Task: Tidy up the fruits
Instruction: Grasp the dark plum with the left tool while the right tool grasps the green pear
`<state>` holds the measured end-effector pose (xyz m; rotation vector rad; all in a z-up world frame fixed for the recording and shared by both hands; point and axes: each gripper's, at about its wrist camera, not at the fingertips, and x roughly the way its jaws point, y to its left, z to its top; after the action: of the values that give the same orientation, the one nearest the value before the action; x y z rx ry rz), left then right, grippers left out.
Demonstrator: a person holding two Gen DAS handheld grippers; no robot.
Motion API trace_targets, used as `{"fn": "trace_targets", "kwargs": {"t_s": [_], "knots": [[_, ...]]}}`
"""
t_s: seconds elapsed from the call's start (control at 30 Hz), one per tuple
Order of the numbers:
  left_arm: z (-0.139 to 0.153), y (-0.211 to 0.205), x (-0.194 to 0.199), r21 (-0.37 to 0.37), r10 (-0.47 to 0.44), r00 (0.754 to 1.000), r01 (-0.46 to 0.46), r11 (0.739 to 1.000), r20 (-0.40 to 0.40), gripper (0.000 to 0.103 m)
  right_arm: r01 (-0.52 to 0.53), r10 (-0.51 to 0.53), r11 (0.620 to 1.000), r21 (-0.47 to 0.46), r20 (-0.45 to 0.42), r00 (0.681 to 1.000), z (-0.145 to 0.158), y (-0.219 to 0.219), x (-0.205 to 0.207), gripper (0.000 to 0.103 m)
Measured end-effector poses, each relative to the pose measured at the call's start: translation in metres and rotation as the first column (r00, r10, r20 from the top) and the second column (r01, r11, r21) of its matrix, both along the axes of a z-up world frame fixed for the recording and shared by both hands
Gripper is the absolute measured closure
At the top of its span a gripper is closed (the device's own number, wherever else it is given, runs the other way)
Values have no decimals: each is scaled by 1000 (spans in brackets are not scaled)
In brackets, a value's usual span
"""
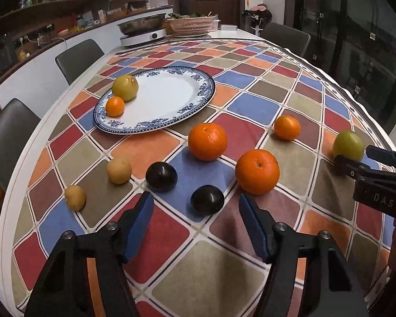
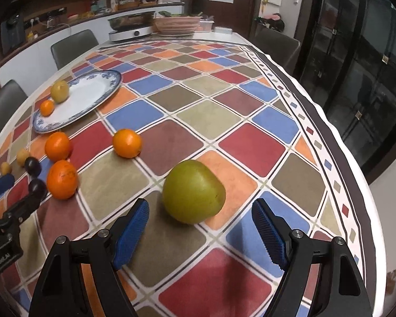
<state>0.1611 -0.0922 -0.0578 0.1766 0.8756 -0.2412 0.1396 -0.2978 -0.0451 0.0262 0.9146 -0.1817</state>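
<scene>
A blue-patterned white plate holds a yellow-green fruit and a small orange. On the checked cloth lie three oranges, two dark plums and two small yellow fruits. My left gripper is open, its blue pads either side of the near plum without touching it. My right gripper is open too. A large green fruit sits between its fingertips, apart from both pads. From the left wrist view that fruit is at the far right, by the right gripper's fingers.
At the table's far end stand an induction cooker with a pan and a pink basket. Grey chairs line the left side. The table edge curves close on the right, beside dark glass doors.
</scene>
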Motion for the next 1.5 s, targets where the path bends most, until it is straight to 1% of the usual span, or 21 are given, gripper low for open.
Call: {"fn": "trace_targets", "kwargs": {"t_s": [0.07, 0.2, 0.27, 0.3, 0.33, 0.37, 0.47, 0.57, 0.63, 0.67, 0.77, 0.87, 1.0, 1.27, 1.5], "knots": [[-1, -2, 5, -8, 1, 1000, -1, 1000, -14, 41, 9, -9, 1000, 12, -1, 1000, -1, -2, 4, 23], [-5, -3, 10, -11, 9, 999, -10, 1000, -39, 53, 10, -10, 999, 33, -10, 1000, -4, -4, 9, 23], [-7, -4, 10, -20, 10, 999, -11, 1000, -50, 56, 12, -12, 1000, 28, -11, 1000, -6, -5, 10, 23], [-7, -4, 11, -19, 11, 999, -12, 1000, -51, 59, 15, -15, 1000, 25, -10, 1000, -7, -5, 10, 24], [-8, -5, 11, -17, 12, 999, -13, 1000, -51, 61, 16, -16, 1000, 23, -9, 1000, -7, -5, 10, 26], [-8, -5, 11, -16, 12, 999, -13, 1000, -51, 64, 13, -12, 1000, 24, -10, 1000, -7, -5, 10, 32], [-9, -5, 13, -23, 11, 998, -12, 1000, -57, 69, 3, -3, 1000, 23, -15, 1000, -10, -5, 11, 36], [-9, -5, 14, -32, 2, 998, -4, 999, -64, 74, -10, 11, 999, 40, -19, 1000, -12, -4, 12, 45], [-9, -5, 14, -33, 1, 998, -3, 999, -65, 74, -16, 17, 999, 47, -19, 1000, -13, -4, 13, 49], [-9, -5, 14, -36, 0, 998, -3, 999, -66, 74, -19, 20, 999, 49, -19, 1000, -13, -3, 13, 53], [-9, -4, 14, -39, 0, 998, -3, 999, -66, 74, -22, 22, 999, 38, -17, 1000, -14, -2, 12, 53], [-6, -3, 12, -28, 1, 999, -3, 1000, -50, 74, -21, 22, 999, 38, -15, 1000, -13, -2, 12, 53], [0, -2, 10, -25, -2, 1000, 2, 1000, -25, 74, -36, 36, 999, 38, 11, 999, -7, 1, 8, 53], [17, 6, 3, -47, -3, 1000, 4, 999, 14, 75, -85, 83, 995, 56, 45, 996, 12, 15, -1, 53], [41, 15, -8, -69, -3, 997, 9, 998, 81, 75, -133, 127, 989, 63, 93, 988, 37, 28, -9, 53]]}}
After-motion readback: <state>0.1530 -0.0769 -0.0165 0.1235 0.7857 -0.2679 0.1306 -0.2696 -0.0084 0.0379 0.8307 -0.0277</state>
